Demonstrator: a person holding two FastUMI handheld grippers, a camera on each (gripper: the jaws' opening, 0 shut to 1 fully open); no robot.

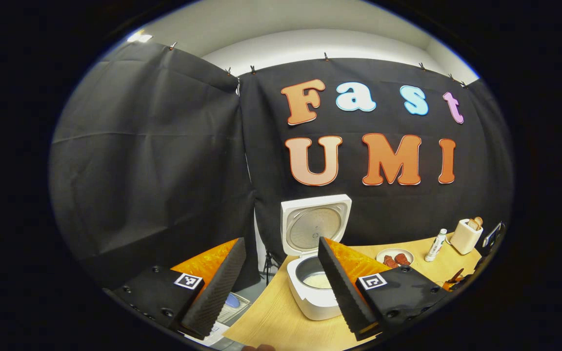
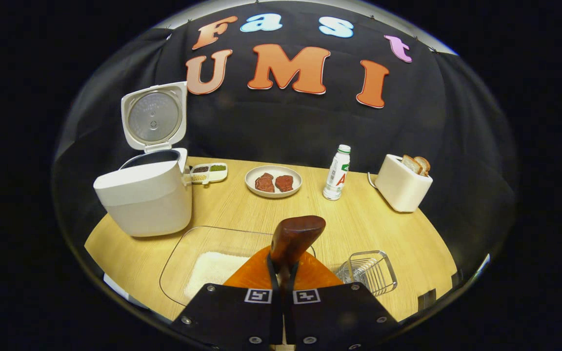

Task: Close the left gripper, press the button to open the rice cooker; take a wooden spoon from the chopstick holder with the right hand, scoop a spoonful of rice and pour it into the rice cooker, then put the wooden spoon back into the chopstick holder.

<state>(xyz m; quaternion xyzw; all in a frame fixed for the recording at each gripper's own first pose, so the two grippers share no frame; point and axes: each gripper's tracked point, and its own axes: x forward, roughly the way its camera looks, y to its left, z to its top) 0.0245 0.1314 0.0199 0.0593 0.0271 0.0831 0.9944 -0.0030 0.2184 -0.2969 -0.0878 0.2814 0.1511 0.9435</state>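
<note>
Right gripper (image 2: 282,280) held level above the table (image 2: 242,204), clamped on the spoon (image 2: 294,239); left gripper (image 1: 281,287) wide apart, empty, facing the open cooker (image 1: 312,287)

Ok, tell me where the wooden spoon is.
In the right gripper view, the brown wooden spoon is clamped in the right gripper, above the clear glass rice tray, left of the wire chopstick holder.

A staged kitchen booth: black cloth wall (image 2: 281,126), wooden table (image 2: 369,224), rice cooker (image 2: 144,195), toaster (image 2: 400,187).

Left gripper (image 1: 281,287) jaws wide apart; right gripper (image 2: 283,278) clamped together
</note>
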